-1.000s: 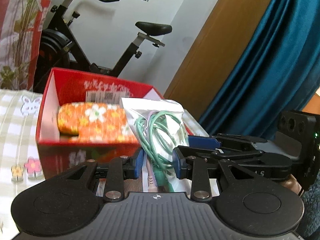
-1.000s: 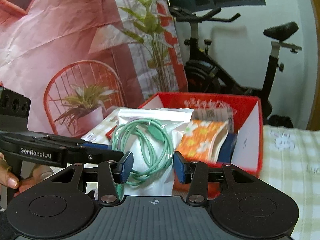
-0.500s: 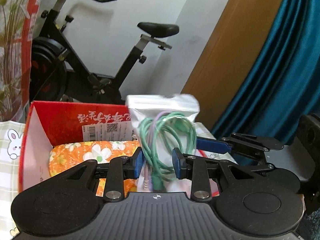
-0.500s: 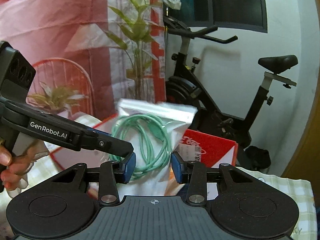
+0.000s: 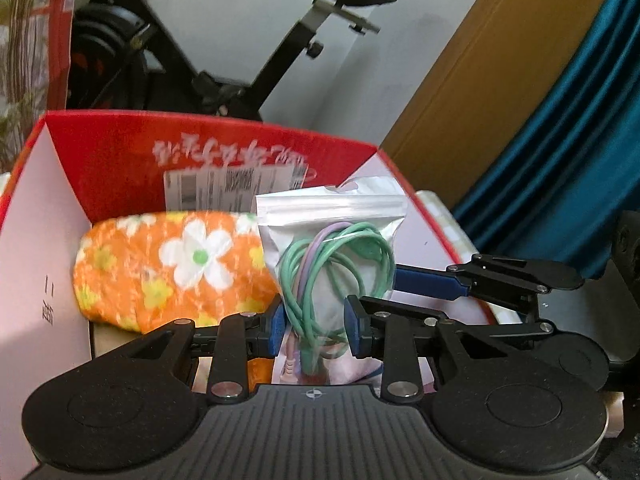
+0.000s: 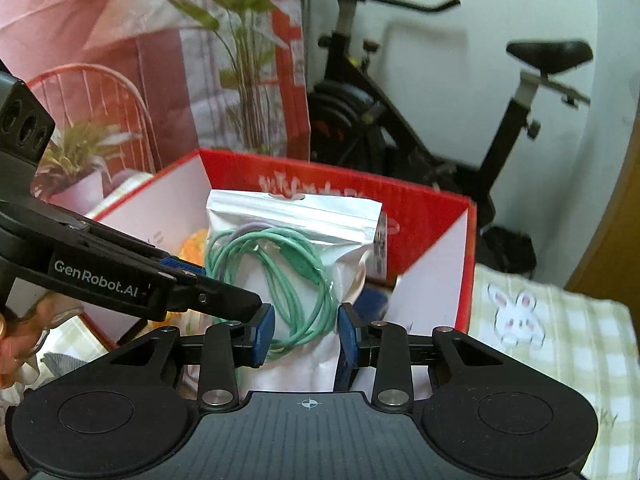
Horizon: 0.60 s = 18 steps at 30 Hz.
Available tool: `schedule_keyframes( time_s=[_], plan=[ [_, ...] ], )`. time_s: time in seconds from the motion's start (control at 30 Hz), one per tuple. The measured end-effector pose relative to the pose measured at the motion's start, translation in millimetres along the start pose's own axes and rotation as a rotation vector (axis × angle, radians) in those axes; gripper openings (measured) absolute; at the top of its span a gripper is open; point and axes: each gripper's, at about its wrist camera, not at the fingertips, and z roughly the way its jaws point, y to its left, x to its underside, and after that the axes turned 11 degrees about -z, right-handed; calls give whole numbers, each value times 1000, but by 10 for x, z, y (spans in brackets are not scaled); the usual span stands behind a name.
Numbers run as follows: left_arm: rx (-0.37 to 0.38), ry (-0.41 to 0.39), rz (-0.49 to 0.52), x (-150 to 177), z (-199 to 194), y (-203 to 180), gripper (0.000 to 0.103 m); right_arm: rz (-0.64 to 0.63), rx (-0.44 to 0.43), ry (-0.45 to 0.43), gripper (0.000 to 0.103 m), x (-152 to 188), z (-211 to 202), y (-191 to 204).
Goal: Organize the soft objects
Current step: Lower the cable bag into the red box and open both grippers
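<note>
**Item: bag of cables, carried over the red box**

Step in hand, as judged: placing a soft item into the box. The bag (image 5: 332, 256), a clear zip pouch holding coiled green and lilac cables, stood upright and off the surface, over the open red box (image 5: 120, 152). Both claws held it low down. The left claw (image 5: 316, 330) was narrow, blue pads pressed on the pouch's lower part. The right claw (image 6: 306, 334) was also narrow, with the pouch between its pads; they appeared to press its sides. Each claw pointed forward and downward toward the box. A person's hand (image 6: 16, 344) showed at the edge of the right view, at the left claw's handle.

Already in the box: an orange flowered cloth bundle (image 5: 168, 268), lying at the left side.

Next move, as judged: lower the bag into the free space beside the bundle, then release both claws.
</note>
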Motion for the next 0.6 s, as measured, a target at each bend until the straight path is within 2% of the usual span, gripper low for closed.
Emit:
schedule_keyframes(
  time_s=[0.13,0.2,0.27,0.3,0.6],
  plan=[
    [-32,4,9,6,11,-1,35,22,7,39,33,17,64,27],
    [-47,-4,21,-16,-4,-20,46,19,21,55,33,15,82,48],
    [-62,-22,35,-21,-62,-45,62,11,50,74,33,8,103,79],
    [-71,-33,47,-25,-92,-64,64,9,64,81,33,5,111,90],
    [-111,-97,113,-1,-392,-206,67,9,86,56,34,-8,-114,167]
  ],
)
